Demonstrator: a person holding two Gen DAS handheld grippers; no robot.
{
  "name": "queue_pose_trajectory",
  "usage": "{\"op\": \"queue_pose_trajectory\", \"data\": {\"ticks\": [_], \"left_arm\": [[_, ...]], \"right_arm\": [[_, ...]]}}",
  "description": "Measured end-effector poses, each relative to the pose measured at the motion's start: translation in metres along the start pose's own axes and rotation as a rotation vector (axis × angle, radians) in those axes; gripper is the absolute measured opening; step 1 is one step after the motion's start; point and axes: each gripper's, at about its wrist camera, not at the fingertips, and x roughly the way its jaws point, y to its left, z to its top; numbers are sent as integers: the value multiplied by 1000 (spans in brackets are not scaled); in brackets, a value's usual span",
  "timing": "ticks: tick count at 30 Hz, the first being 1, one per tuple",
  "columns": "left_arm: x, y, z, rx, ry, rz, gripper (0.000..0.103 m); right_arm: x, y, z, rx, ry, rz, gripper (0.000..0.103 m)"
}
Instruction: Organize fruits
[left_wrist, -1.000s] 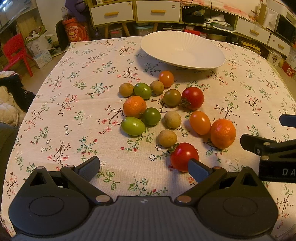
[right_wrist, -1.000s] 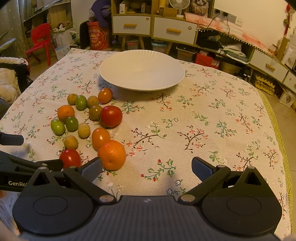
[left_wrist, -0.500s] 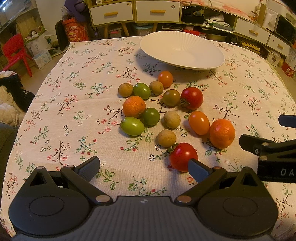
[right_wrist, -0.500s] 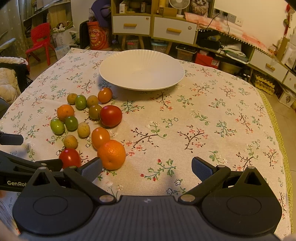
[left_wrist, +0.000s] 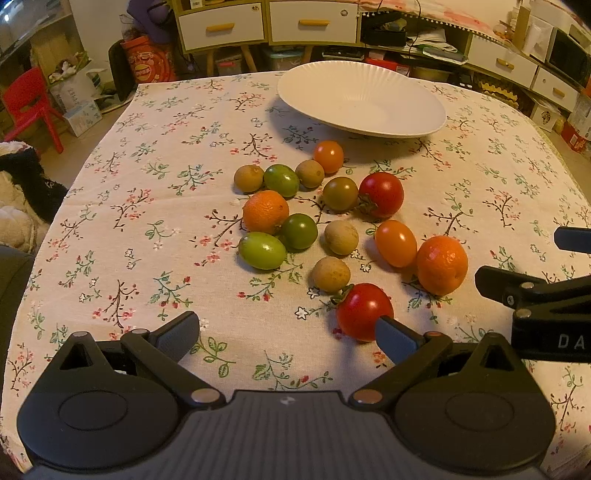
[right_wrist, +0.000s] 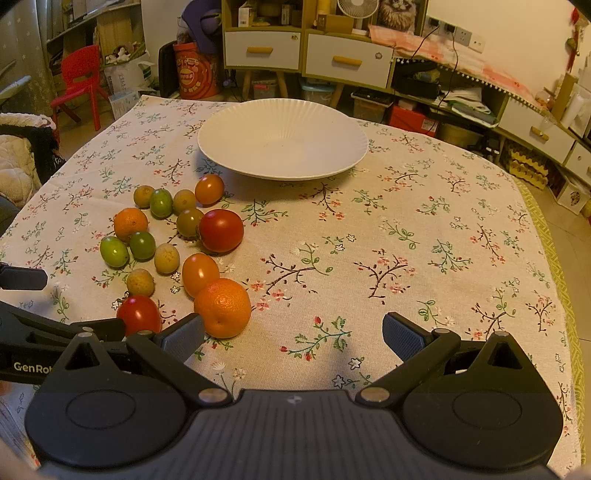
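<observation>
Lying long axis toward plate, orange tomato, tongs spread

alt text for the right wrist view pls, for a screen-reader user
The open right gripper hovers over a floral tablecloth, holding nothing. At its left lie loose fruits, nearest an orange and a red tomato. An empty white plate sits beyond them, and the left gripper edges in at far left.

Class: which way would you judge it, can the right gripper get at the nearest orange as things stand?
Probably yes. The right gripper is open, and the orange lies just ahead of its left finger with bare tablecloth around its near side.
</observation>
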Motion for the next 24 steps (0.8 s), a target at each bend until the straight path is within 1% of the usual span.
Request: {"op": "queue_pose_trajectory", "data": {"ticks": [6,12,15,20,24], "left_arm": [[0,0,0,0,1,-2,96],[3,4,-3,-2,1,-36,96],[5,7,-7,3,-12,-59,96],[8,11,-13,17,-47,-90,96],[14,15,-17,13,-47,-115,94]], "right_arm": [[-1,-2,-1,5,-13,0,103],[-1,0,-4,-15,-49,11,103],[2,1,-8,-36,-65,30,103],[7,-2,-13,-35,-72,86,103],[8,-2,-18,-53,-79,108,103]]}}
